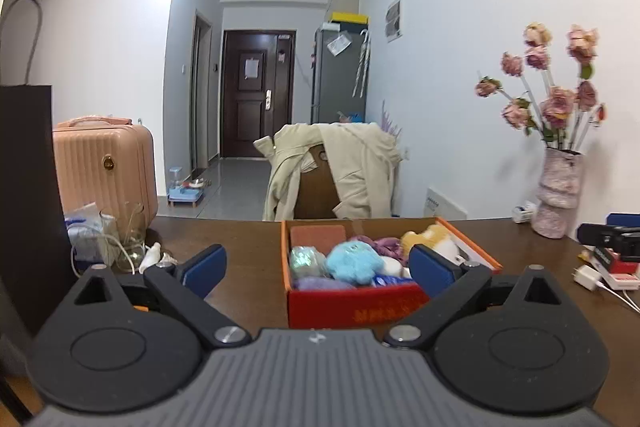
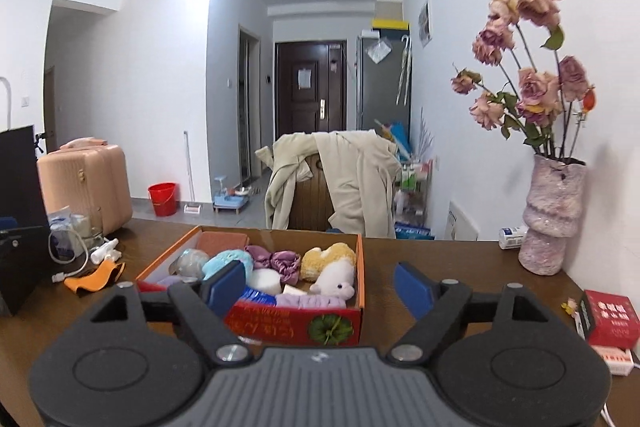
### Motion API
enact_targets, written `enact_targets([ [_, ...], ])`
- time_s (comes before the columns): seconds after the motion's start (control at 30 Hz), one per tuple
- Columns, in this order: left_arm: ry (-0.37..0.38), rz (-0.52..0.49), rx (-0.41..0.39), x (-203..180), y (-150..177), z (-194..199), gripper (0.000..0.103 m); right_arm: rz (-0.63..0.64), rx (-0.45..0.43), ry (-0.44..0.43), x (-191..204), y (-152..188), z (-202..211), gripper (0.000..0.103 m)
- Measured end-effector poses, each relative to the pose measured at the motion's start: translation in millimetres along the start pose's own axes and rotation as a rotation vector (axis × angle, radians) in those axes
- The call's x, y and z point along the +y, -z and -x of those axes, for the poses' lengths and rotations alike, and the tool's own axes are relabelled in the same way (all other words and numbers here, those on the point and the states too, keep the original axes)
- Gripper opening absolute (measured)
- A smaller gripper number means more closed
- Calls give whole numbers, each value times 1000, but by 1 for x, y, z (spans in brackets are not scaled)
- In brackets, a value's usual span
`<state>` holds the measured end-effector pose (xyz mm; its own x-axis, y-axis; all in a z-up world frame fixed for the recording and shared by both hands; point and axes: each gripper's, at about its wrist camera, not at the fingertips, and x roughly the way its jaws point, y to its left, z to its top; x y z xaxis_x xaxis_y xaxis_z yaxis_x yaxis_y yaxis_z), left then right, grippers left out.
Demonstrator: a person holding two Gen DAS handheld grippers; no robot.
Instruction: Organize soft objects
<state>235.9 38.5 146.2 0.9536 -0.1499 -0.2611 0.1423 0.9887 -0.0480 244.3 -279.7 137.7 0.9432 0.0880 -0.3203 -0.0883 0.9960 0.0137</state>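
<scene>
Where the dark wooden surface [image 2: 460, 267] runs back toward a chair, an open cardboard box [image 2: 340, 323] sits with red front wall and orange rims, packed with soft things. A fluffy blue plush [image 1: 354, 261] lies near the middle, a yellow plush [image 2: 328, 259] and a smooth white plush [image 2: 336, 277] toward the right side, shiny purple fabric [image 2: 276, 261] bunched between them, and a flat white pad [image 2: 264, 279] beside it. Lavender cloth [image 2: 312, 303] is folded against the front wall.

The left gripper [image 1: 316, 265] hovers just before the box with its blue-padded fingers spread wide and nothing between them. The right gripper [image 2: 320, 285] is likewise spread wide and empty, its left finger [image 2: 226, 285] overlapping the box's near corner in view.

Left of the box lie a crumpled orange cloth [image 2: 96, 277], a white cable [image 2: 72, 263] and a glass jar [image 1: 124, 235]. Bare wood lies right of the box as far as the lumpy pink vase [image 2: 554, 219] of dried roses by the wall, with a red packet [image 2: 612, 315] near the edge. A beige coat [image 2: 360, 179] drapes over the chair behind.
</scene>
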Motion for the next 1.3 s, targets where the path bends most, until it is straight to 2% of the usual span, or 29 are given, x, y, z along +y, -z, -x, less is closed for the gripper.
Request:
enact_targets([
  [0.27, -30, -13, -99, -11, 70, 79, 103, 22, -75, -74, 39, 74, 67, 87],
  [0.37, -13, -5, -96, -11, 102, 105, 103, 32, -57, -82, 57, 103, 89, 87],
  [0.5, -65, 5, -95, -12, 144, 142, 103, 65, -76, -67, 77, 143, 118, 92],
  [0.57, -15, -23, -56, -15, 151, 148, 103, 23, -46, -59, 82, 161, 125, 92],
  [0.6, 15, -42, -49, -16, 151, 148, 103, 3, -30, -56, 84, 168, 126, 92],
  [0.63, 15, -43, -64, -17, 150, 150, 103, -17, -25, -49, 85, 174, 128, 92],
  [0.7, 2, -24, -90, -15, 150, 152, 103, -41, -37, -36, 85, 179, 131, 92],
  [0.93, -63, 10, -71, -6, 152, 147, 103, -41, -79, -39, 84, 173, 135, 94],
  [1.07, -46, -4, -79, -9, 149, 148, 103, -54, -96, -42, 81, 172, 138, 103],
  [1.3, -17, -21, -78, -16, 149, 149, 103, -84, -111, -23, 75, 169, 140, 103],
])
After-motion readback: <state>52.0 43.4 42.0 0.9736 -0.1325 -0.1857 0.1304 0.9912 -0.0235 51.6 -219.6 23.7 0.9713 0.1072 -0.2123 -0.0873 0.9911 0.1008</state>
